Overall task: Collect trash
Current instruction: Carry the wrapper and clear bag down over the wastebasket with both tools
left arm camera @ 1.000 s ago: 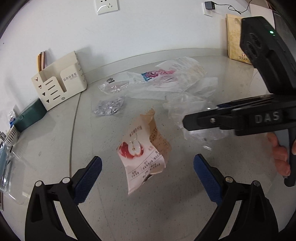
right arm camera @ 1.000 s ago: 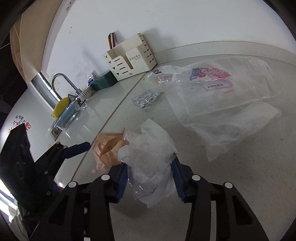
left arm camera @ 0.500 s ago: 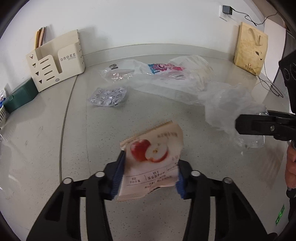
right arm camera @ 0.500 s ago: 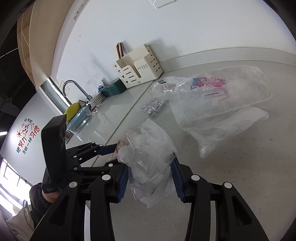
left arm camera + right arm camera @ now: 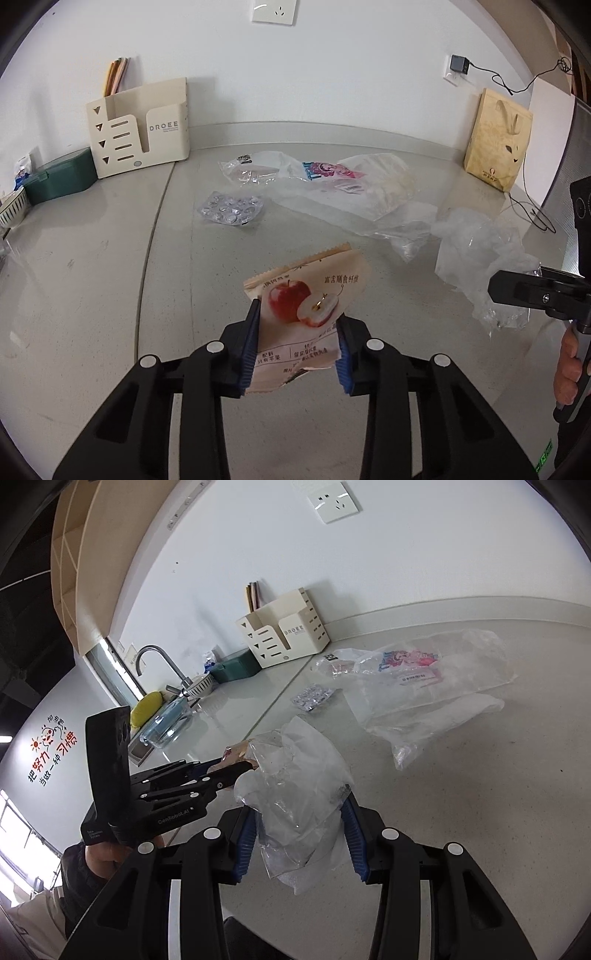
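Plastic and paper fill both our tongs at once, so we judge the collecting as partly done. Our left gripper is clenched on the apple packet, its blue pads pressing the packet's two side edges, with the serrated top standing up past the fingertips and the printed bottom hanging back between the fingers; the packet looks lifted clear of the counter. Our right gripper is clamped on a crumpled clear bag, which bulges up and forward out of the jaws, while a loose tail droops below them. In the right wrist view the two tools sit close together — the left one's tips are just beside the bag, and a sliver of the packet peeks out behind the plastic. Three pieces are left on the counter, as far as we can see: a blister pack, a small clear wrapper nearer the wall, and a big bag with pink print, its long clear end trailing toward the right gripper. All three lie well ahead of both tongs and untouched. No bin shows in either view, so we cannot tell where the two held pieces are meant to go — that drop-off, and then the last three pickups, is what we reckon remains.
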`<state>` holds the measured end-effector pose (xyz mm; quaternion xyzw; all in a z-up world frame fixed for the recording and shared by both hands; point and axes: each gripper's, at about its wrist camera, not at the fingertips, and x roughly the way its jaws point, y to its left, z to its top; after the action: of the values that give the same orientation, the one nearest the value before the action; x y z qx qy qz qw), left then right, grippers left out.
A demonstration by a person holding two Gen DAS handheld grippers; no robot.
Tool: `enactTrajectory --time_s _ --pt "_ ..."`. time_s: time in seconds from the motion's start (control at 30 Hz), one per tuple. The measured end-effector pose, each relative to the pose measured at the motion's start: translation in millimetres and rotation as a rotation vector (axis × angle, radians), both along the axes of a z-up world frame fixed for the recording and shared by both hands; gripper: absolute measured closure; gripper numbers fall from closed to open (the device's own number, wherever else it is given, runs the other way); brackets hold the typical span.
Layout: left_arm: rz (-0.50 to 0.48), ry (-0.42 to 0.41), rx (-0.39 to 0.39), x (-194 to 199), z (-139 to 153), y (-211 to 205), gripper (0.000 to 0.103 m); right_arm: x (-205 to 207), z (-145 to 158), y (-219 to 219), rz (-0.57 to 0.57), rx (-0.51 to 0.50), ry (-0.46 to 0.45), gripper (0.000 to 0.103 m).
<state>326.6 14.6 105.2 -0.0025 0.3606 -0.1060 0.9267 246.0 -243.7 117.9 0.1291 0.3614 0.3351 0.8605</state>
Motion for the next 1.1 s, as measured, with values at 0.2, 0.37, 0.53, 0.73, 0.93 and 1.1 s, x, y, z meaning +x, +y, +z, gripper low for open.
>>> enactTrajectory --time_s 0.2,0.37,0.53,0.73,0.93,1.1 --pt "-0.003 -0.033 -0.021 -38.5 10.2 -7.1 0.067 -37.2 14.4 -2.5 0.019 0.023 -0.025 0.057" --pt "-0.03 -0.065 -0.031 -76.1 19.0 -18.1 0.067 -69.3 24.2 -8.4 0.04 0.063 -0.023 0.057" --pt "-0.048 -0.093 -0.045 -111.0 23.9 -25.8 0.067 -105.3 33.5 -11.4 0.054 0.072 -0.045 0.057" --pt "-0.063 -0.095 -0.058 -149.3 19.6 -34.0 0.067 -140.2 35.0 -11.7 0.043 0.039 -0.059 0.057" --pt "-0.072 -0.088 -0.072 -181.2 9.2 -37.2 0.067 -168.8 27.1 -11.5 0.043 0.017 -0.048 0.057" --pt "-0.075 -0.065 -0.079 -207.0 -9.5 -38.1 0.067 -189.3 13.1 -14.7 0.042 0.007 -0.029 0.057"
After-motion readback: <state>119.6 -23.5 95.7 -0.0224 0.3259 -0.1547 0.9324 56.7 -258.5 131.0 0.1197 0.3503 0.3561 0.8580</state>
